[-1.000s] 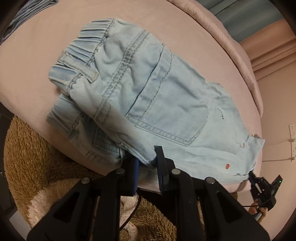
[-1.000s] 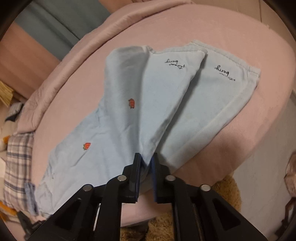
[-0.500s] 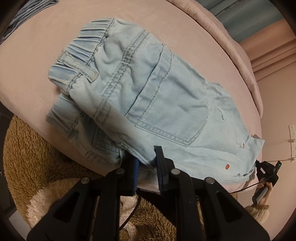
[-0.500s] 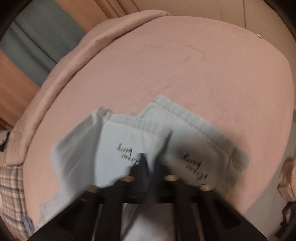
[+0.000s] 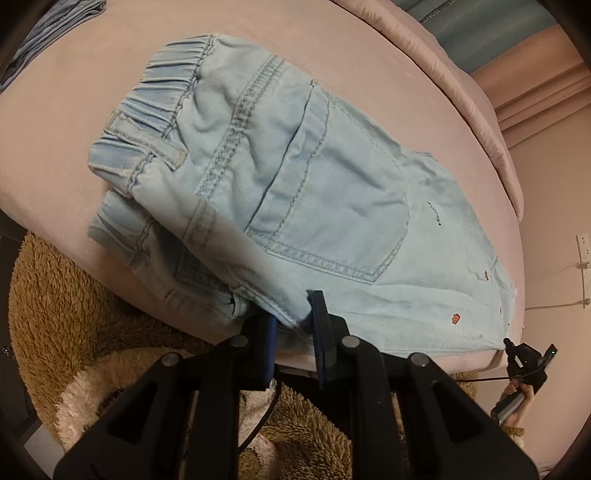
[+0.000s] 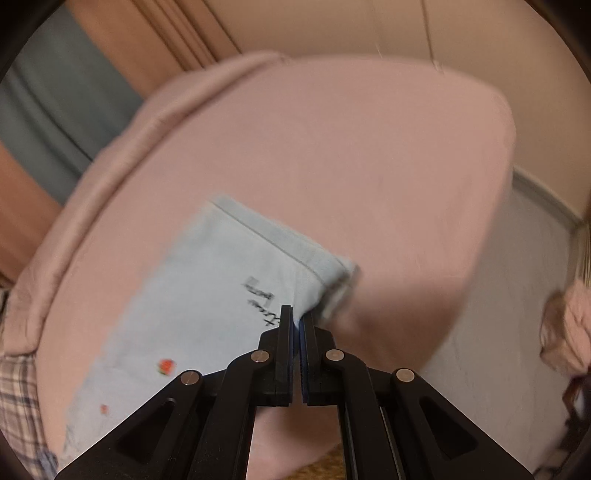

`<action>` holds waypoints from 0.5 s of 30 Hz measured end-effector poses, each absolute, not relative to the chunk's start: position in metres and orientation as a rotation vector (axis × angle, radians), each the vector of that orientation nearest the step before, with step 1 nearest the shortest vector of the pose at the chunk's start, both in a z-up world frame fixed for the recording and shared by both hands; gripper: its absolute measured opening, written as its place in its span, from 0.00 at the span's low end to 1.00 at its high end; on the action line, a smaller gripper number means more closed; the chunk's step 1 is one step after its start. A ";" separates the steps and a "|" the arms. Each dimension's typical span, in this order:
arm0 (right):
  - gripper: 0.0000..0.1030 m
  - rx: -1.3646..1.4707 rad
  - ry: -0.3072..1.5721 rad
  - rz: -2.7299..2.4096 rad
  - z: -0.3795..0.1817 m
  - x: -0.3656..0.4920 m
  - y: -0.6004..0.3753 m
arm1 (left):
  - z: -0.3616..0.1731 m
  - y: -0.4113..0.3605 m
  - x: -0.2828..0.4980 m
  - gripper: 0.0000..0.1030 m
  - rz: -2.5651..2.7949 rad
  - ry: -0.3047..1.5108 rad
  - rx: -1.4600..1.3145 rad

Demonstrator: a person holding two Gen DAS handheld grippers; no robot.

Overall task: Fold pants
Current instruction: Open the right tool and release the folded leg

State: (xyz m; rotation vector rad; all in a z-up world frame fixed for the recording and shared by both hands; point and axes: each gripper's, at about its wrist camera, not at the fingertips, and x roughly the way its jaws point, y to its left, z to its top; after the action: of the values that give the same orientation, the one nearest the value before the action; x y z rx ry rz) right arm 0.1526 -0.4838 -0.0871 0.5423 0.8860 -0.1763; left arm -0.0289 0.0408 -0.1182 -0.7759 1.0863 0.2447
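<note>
Light blue denim pants [image 5: 295, 192] lie on a pink bed, elastic waistband at the far left, back pocket facing up. My left gripper [image 5: 293, 319] is shut on the pants' near edge below the pocket. My right gripper [image 6: 297, 321] is shut on the leg cuff [image 6: 280, 254], which has black script and small red fruit prints. The two legs lie stacked in the right wrist view, which is blurred. The right gripper also shows small at the far right of the left wrist view [image 5: 524, 360].
The pink bed [image 6: 332, 147] has a raised padded rim [image 5: 472, 92] at the back. A brown and cream fluffy rug [image 5: 74, 332] lies on the floor below the bed's near edge. Folded grey cloth [image 5: 48, 29] lies at the far left. A plaid cloth [image 6: 18, 398] lies at the left.
The right gripper has carried one leg over onto the other, so the spread legs are now stacked, and it sits near the cuff. The left gripper has stayed put, still clamped.
</note>
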 end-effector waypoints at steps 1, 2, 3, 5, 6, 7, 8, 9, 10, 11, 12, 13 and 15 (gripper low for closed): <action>0.03 0.560 0.889 -0.176 -0.091 0.154 -0.485 | -0.117 0.040 -0.030 0.16 0.247 1.084 -0.777; 0.03 0.571 0.880 -0.177 -0.090 0.153 -0.486 | -0.116 0.040 -0.031 0.16 0.248 1.082 -0.782; 0.03 0.566 0.868 -0.181 -0.085 0.153 -0.484 | -0.116 0.039 -0.032 0.16 0.247 1.080 -0.785; 0.03 0.545 0.847 -0.189 -0.076 0.153 -0.482 | -0.118 0.039 -0.033 0.17 0.243 1.082 -0.789; 0.03 0.537 0.848 -0.188 -0.076 0.151 -0.484 | -0.123 0.040 -0.032 0.17 0.242 1.090 -0.798; 0.03 0.530 0.855 -0.189 -0.079 0.154 -0.484 | -0.125 0.041 -0.032 0.18 0.242 1.093 -0.809; 0.03 0.531 0.873 -0.194 -0.084 0.157 -0.484 | -0.126 0.042 -0.032 0.19 0.240 1.091 -0.819; 0.03 0.533 0.902 -0.200 -0.092 0.162 -0.483 | -0.125 0.043 -0.033 0.19 0.238 1.090 -0.824; 0.03 0.527 0.912 -0.202 -0.097 0.159 -0.486 | -0.123 0.044 -0.033 0.20 0.231 1.090 -0.828; 0.03 0.503 0.912 -0.211 -0.096 0.160 -0.483 | -0.121 0.045 -0.033 0.22 0.226 1.091 -0.832; 0.03 0.483 0.912 -0.226 -0.093 0.160 -0.480 | -0.117 0.047 -0.034 0.24 0.228 1.095 -0.831; 0.04 0.467 0.913 -0.235 -0.089 0.159 -0.479 | -0.112 0.050 -0.036 0.32 0.234 1.098 -0.819; 0.05 0.418 0.919 -0.251 -0.078 0.159 -0.472 | -0.098 0.055 -0.042 0.49 0.245 1.071 -0.789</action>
State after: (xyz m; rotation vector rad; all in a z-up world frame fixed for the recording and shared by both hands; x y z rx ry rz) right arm 0.1590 -0.4723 -0.0780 0.4183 0.9191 -0.2508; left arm -0.0417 0.0548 -0.0977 -0.7891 1.0709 0.2451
